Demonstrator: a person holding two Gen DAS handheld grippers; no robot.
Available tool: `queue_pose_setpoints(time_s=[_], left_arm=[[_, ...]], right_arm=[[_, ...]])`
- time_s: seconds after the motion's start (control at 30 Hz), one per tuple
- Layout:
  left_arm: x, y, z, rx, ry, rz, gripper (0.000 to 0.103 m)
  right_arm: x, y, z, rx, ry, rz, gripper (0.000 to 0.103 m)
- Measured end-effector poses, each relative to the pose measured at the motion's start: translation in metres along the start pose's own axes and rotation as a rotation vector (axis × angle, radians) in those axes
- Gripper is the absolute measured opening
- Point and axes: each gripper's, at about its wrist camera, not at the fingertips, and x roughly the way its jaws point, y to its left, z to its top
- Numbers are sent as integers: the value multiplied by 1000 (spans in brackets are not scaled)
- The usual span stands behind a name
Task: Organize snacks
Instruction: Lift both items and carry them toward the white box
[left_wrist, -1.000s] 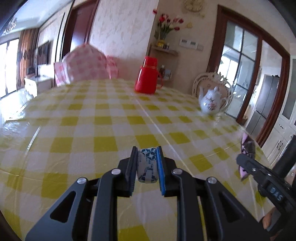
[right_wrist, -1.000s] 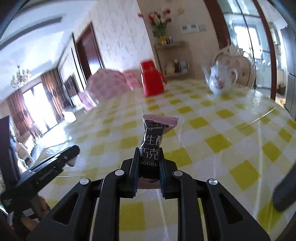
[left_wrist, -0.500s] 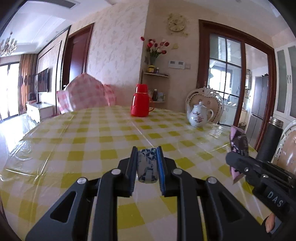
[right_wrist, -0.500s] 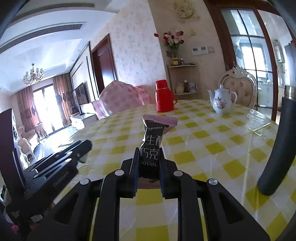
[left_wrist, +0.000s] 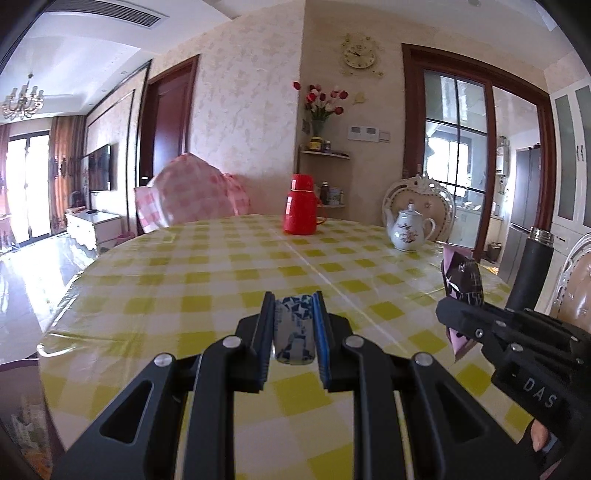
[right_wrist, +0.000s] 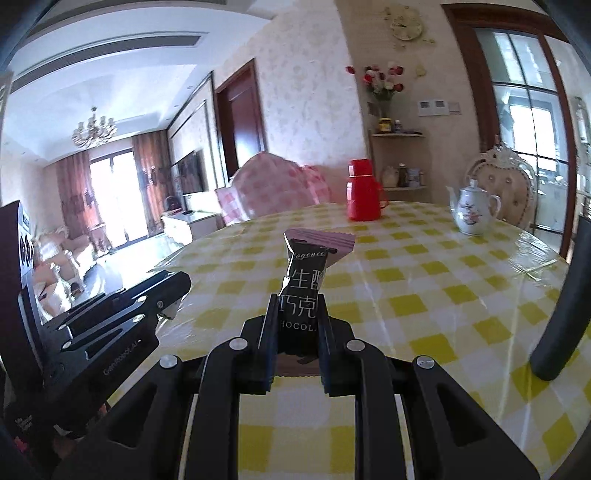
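In the left wrist view, the left gripper (left_wrist: 293, 325) sits at the bottom middle of the frame. Its two jaws are pressed tight on a small blue and white snack pack (left_wrist: 294, 336), which stands up between them, above the tabletop (left_wrist: 207, 280). The tabletop has a yellow and white checked cloth. At the right edge of the same frame is the right gripper (left_wrist: 452, 321), seen from the side, with a dark chocolate packet (left_wrist: 463, 284) sticking up from it.

In the right wrist view, the right gripper (right_wrist: 295, 325) is at the bottom middle. Its jaws are closed tight on the chocolate packet (right_wrist: 304, 288), which is black with white letters and a pink crimped top. The packet stands up in the middle of the frame. The left gripper (right_wrist: 168, 295) shows at the lower left.

Far back on the tabletop, in the upper middle of the left wrist view, stands a red thermos (left_wrist: 301, 209). To its right is a white teapot (left_wrist: 408, 232). A tall black bottle (left_wrist: 528, 273) stands at the right edge.
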Motion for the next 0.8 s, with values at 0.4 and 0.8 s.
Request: queue_pose_setpoints(time_s=[0.4, 0.8], left_arm=[[-39, 93, -21, -57, 73, 156, 20], [-90, 211, -25, -128, 205, 395, 20]], right_arm=[[24, 91, -17, -91, 110, 178, 19], [53, 242, -28, -269, 271, 467, 19]])
